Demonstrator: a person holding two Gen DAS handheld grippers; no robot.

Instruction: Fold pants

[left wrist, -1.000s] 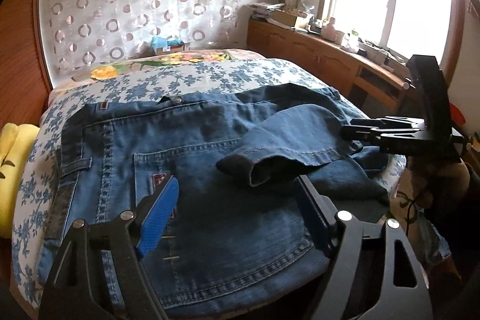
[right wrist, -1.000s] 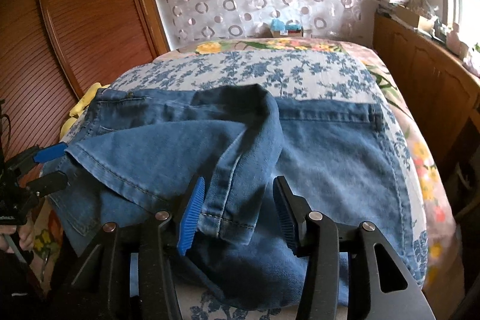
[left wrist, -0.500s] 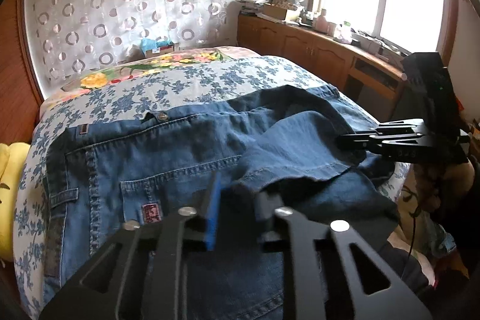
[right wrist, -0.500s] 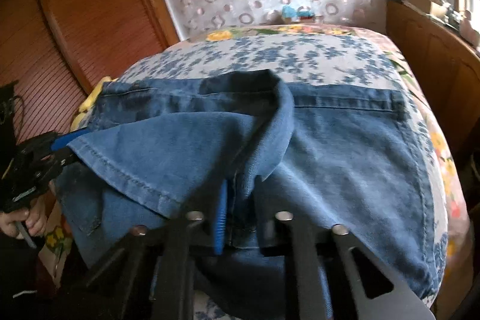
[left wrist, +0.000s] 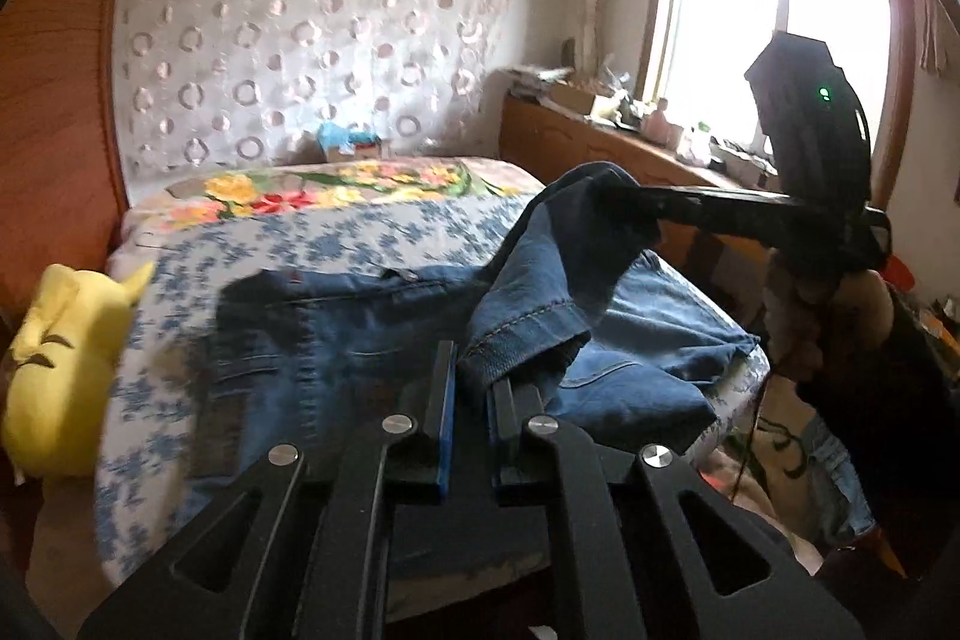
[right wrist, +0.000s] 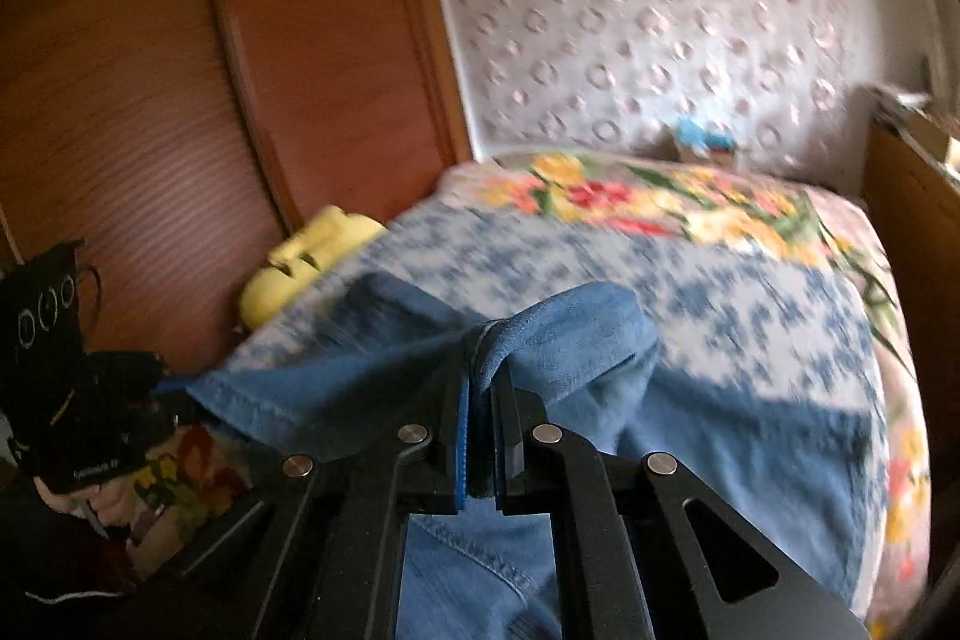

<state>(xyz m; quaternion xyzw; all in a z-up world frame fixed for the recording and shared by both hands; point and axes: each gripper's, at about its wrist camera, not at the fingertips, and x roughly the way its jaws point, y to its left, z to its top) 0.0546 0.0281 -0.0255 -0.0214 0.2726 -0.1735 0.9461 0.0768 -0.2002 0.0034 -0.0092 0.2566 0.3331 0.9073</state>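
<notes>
So the jeans (left wrist: 360, 340) are spread across the near end of the bed (left wrist: 384, 226), waistband running side to side, with the rest lying flat on the blue flowery bedspread and the near part bunched and lifted. Starting from the left: there's a yellow plush toy (left wrist: 66, 370) parked at the left edge of the bed, just beside the denim but not on it. Then the left hand-held gripper (left wrist: 474, 388), fingers pinched together on the stitched hem of a trouser leg (left wrist: 528, 334), which is held up off the bed. Over to the right, the right hand-held gripper (left wrist: 636, 208) is clamped on another bit of the same raised fabric, a bit higher and further back in the left camera's view; its own camera shows denim squeezed between its closed fingers (right wrist: 462, 418). So the lifted edge runs roughly left to right between the two grips, and the flat part of the jeans lies ahead of both, toward the wall end of the bed. My guess is the next move is carrying that edge forward over the flat part, and since both hands hold it, they'd need to travel together or the fold goes crooked.
</notes>
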